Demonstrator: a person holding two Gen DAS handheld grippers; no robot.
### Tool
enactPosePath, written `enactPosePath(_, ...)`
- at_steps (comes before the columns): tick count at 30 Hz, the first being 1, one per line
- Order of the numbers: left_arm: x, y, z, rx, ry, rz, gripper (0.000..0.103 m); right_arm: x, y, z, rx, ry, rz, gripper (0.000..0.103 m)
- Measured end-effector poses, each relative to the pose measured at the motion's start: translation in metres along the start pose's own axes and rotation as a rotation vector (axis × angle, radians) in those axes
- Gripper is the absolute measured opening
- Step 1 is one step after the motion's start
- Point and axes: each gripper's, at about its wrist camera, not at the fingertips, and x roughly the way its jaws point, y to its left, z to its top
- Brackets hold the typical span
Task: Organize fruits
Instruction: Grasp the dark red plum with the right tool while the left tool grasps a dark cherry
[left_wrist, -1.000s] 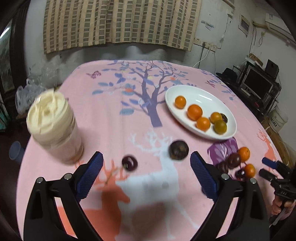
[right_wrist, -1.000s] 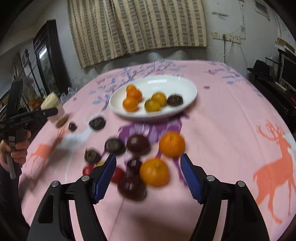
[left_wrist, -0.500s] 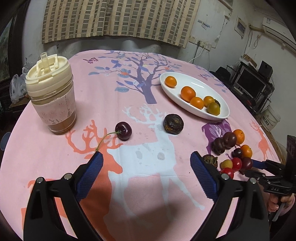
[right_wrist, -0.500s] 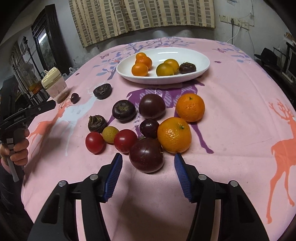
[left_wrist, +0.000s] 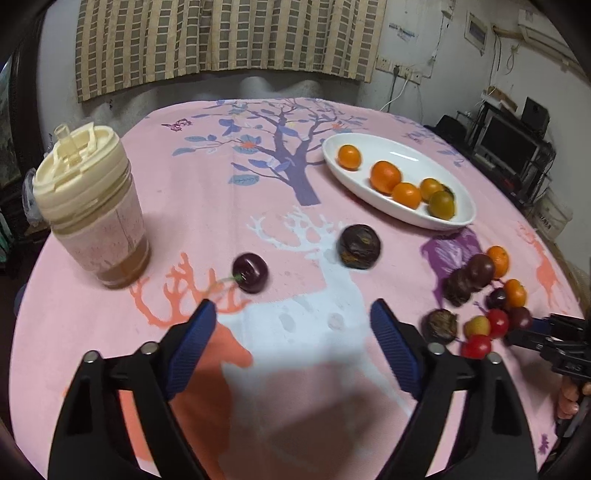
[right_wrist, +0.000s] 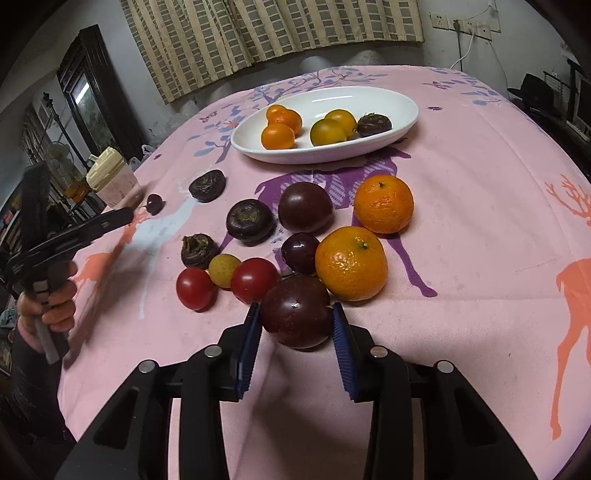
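The right gripper (right_wrist: 296, 320) has just been closing its jaws onto the nearest dark plum (right_wrist: 296, 312); the left gripper (left_wrist: 290, 325), closing too, stands half-open and empty. Six fruits lie in the white dish (right_wrist: 399, 96), many remain on the tablecloth (right_wrist: 480, 206)

This is a lived-in room of a home. A round table (left_wrist: 184, 206) wears a pink cloth printed with deer and a tree, and bears a white dish (right_wrist: 388, 107) of fruit and a lidded drink jar (left_wrist: 88, 206). A striped curtain (left_wrist: 229, 37) hangs on the wall behind, wall sockets (left_wrist: 400, 72) trail cords, and a monitor (left_wrist: 509, 142) sits on a cluttered shelf nearby.
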Motion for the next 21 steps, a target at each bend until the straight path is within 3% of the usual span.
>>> enactPosePath(3,0.015,0.008,0.012,0.006,0.021,0.037,0.057,-0.008,0.000,-0.003,-0.001,-0.029,0.010,0.038)
enactPosePath(7,0.033,0.018,0.019,-0.005,0.055,0.054,0.048,-0.016,0.002,-0.009,-0.012,-0.045,0.005,0.038)
enactPosePath(15,0.052,0.018,0.021,0.020,0.081,0.086,0.044,-0.020,0.003,-0.015,-0.015,-0.053,0.010,0.038)
enactPosePath(18,0.058,0.016,0.023,0.030,0.090,0.085,0.031,-0.022,0.003,-0.016,-0.015,-0.057,0.013,0.038)
enactPosePath(21,0.058,0.013,0.022,0.043,0.085,0.093,0.030,-0.024,0.000,-0.016,-0.008,-0.063,0.011,0.038)
